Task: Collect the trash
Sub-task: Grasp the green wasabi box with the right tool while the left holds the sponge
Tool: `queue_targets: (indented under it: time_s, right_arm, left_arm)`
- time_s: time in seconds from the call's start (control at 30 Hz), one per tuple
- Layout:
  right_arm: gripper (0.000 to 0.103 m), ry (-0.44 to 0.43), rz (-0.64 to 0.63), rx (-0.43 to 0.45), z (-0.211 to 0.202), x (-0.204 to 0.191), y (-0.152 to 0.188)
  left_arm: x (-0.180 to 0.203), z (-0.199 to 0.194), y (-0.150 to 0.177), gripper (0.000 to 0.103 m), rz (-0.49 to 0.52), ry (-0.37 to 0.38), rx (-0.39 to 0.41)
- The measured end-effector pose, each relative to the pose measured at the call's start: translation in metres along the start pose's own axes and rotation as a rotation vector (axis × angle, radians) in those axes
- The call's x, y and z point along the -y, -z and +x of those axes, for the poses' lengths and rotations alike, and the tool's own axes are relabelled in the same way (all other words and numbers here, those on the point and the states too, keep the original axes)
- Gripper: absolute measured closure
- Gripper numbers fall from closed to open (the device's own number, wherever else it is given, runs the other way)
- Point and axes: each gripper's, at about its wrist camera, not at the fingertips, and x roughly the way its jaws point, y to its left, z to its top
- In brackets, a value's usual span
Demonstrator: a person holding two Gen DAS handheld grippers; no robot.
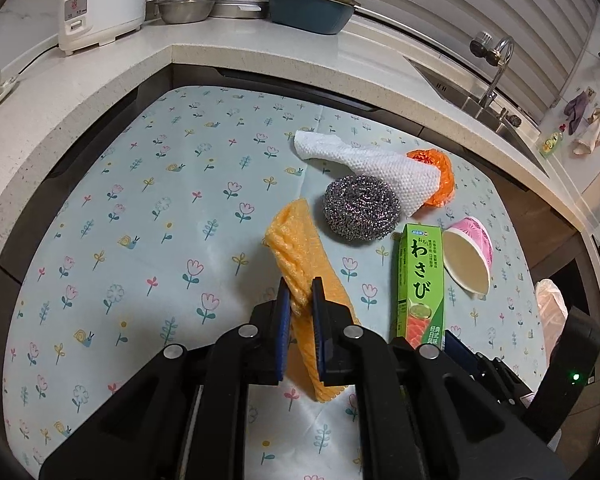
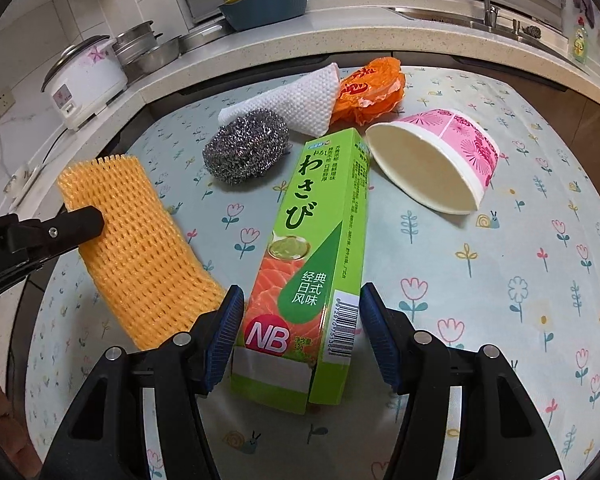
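Right gripper (image 2: 300,320) released, straddling wasabi box (image 2: 312,264), long axis pointing straight ahead between fingers; left gripper (image 1: 300,300) clenched on foam net (image 1: 300,264).

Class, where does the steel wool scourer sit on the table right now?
In the right wrist view the steel wool scourer sits left of the wasabi box, touching the white paper towel behind it.

Trash on the floral worktop
Orange foam net sleeve (image 1: 300,264) pinched upright; green wasabi box (image 2: 320,256) flat; pink paper cup (image 2: 440,164) tipped sideways.

Both wrist views near, angled down, sharing green box (image 1: 420,280), steel scourer (image 2: 246,146)
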Motion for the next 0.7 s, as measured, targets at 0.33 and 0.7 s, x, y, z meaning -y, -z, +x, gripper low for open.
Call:
queue_targets:
  time_s: [0.33, 0.7]
  right_arm:
    - [0.05, 0.028, -0.041, 0.041, -0.007, -0.004, 0.001]
    - [0.052, 0.011, -0.015, 0.072, -0.052, 0.02, 0.005]
  left_arm:
    - [0.013, -0.005, 0.002, 0.093, 0.021, 0.017, 0.001]
    - [0.052, -0.032, 0.011, 0.093, 0.082, 0.049, 0.028]
